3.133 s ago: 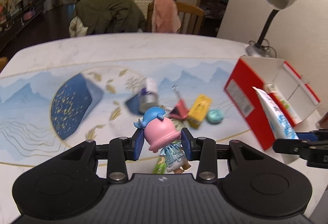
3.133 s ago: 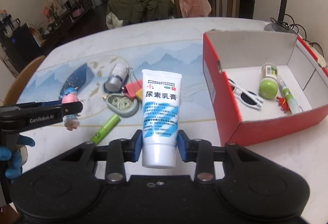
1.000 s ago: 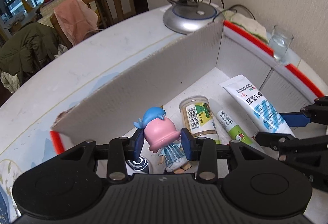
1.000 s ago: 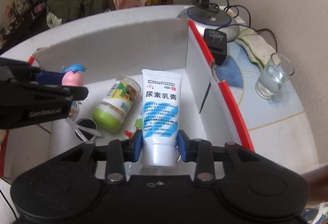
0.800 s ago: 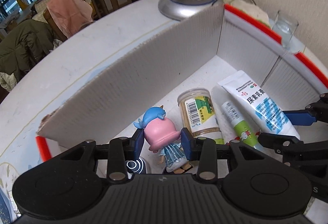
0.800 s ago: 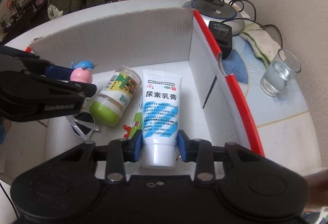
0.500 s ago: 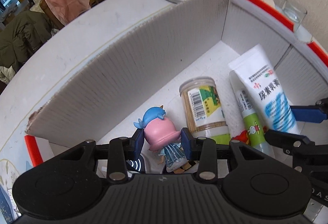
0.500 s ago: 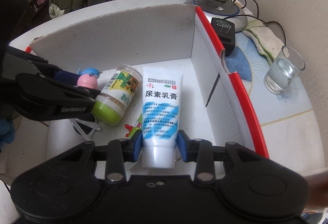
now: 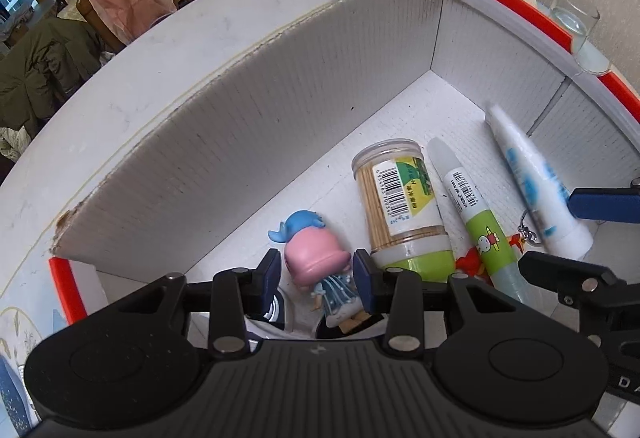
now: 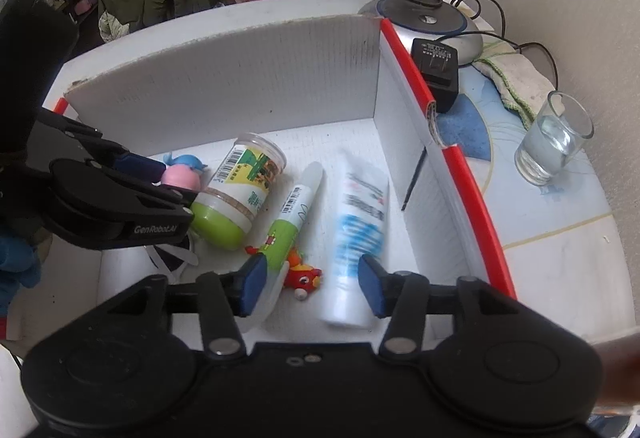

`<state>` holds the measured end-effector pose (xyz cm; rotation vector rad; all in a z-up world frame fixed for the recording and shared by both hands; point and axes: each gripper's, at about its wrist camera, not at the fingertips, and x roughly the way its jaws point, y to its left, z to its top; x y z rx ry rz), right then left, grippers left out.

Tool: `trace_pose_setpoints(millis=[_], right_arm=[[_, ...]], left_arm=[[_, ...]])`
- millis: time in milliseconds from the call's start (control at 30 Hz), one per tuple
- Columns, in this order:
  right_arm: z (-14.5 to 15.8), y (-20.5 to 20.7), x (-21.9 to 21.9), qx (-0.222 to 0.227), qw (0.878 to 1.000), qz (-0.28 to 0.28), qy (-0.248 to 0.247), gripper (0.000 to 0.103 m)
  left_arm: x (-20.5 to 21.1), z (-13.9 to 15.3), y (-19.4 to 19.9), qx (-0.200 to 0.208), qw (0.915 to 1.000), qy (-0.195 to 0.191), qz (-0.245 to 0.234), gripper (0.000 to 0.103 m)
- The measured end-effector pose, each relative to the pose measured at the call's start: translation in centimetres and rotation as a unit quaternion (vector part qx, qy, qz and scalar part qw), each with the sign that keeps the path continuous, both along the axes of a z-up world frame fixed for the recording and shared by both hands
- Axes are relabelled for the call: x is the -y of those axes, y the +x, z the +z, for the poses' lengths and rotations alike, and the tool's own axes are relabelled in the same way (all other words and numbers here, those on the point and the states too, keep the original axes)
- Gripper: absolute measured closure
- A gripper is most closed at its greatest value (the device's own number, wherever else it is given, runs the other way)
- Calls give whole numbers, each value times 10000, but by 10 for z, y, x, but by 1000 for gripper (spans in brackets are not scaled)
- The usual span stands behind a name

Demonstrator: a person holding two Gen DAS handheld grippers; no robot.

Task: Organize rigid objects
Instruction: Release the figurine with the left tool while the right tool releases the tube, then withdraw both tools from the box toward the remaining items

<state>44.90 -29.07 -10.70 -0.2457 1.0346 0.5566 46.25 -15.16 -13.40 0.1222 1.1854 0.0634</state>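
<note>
Cream tube [image 10: 356,234] dropping into box [image 10: 240,77]; right hand-held gripper [image 10: 312,284] jaws just spreading, tube loose. Left hand-held gripper [image 9: 316,274] easing off figurine [image 9: 316,258], pads barely clear. Next: retract both toward 6 o'clock.

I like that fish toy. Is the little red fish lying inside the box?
Yes, the red fish keychain lies on the floor of the cardboard box, beside the green glue stick.

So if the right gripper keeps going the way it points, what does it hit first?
Probably the white tube, lying between the right gripper's opened jaws on the box floor; the red fish charm lies beside it. Depth is hard to judge.
</note>
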Motion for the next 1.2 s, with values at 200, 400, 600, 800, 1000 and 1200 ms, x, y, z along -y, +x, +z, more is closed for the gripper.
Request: trace_pose_setpoints(millis=[200, 400, 600, 800, 1000, 1200], right_arm=[[7, -5, 3, 72, 9999, -7, 81, 50], [17, -13, 8, 197, 9996, 32, 205, 40], [28, -22, 16, 317, 9990, 56, 300, 39], [40, -36, 20, 500, 9980, 148, 356, 32], [50, -51, 25, 541, 9971, 194, 506, 23], [63, -72, 22, 611, 9955, 313, 657, 15]], left_arm=[[4, 10, -10, 163, 9998, -40, 56, 60], [3, 28, -23, 445, 9989, -58, 114, 49], [4, 45, -40, 664, 9976, -119, 165, 49], [5, 59, -61, 885, 9956, -186, 249, 48], [2, 77, -87, 1171, 9925, -245, 266, 37], [-7, 92, -115, 1410, 9885, -431, 352, 36]])
